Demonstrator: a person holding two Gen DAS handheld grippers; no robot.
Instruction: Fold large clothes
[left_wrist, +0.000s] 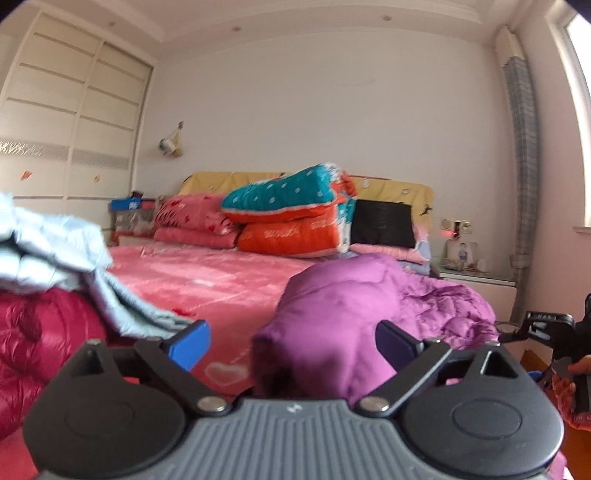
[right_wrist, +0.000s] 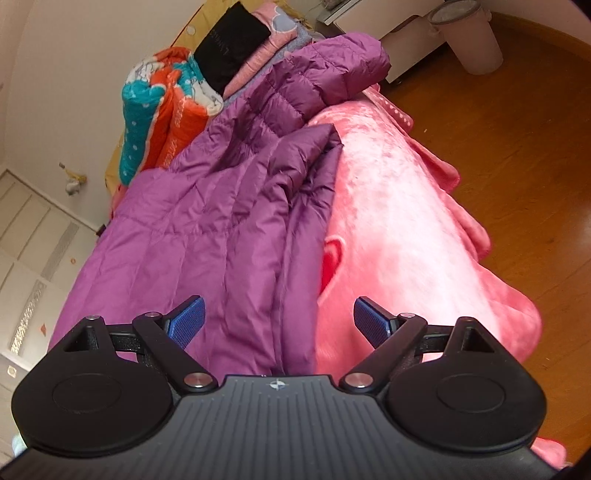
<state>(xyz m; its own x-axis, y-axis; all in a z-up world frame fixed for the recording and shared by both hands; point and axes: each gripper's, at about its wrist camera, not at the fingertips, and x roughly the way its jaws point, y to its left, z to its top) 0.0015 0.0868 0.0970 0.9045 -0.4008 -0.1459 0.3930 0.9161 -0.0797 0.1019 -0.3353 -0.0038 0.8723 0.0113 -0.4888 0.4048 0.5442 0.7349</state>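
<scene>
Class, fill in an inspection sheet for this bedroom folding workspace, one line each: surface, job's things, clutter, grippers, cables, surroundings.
Surface: bed with pink blanket, its edge drooping toward the floor.
Job's things: purple down jacket spread on the blanket, one sleeve bent toward the pillows; light blue jacket lying on a red down jacket.
Clutter: folded quilts and black bag at the headboard.
Grippers: left gripper open, purple fabric between the jaws; right gripper open, holding nothing.
Cables: nothing seen.
Surroundings: wardrobe, nightstand, waste bin, wooden floor.
</scene>
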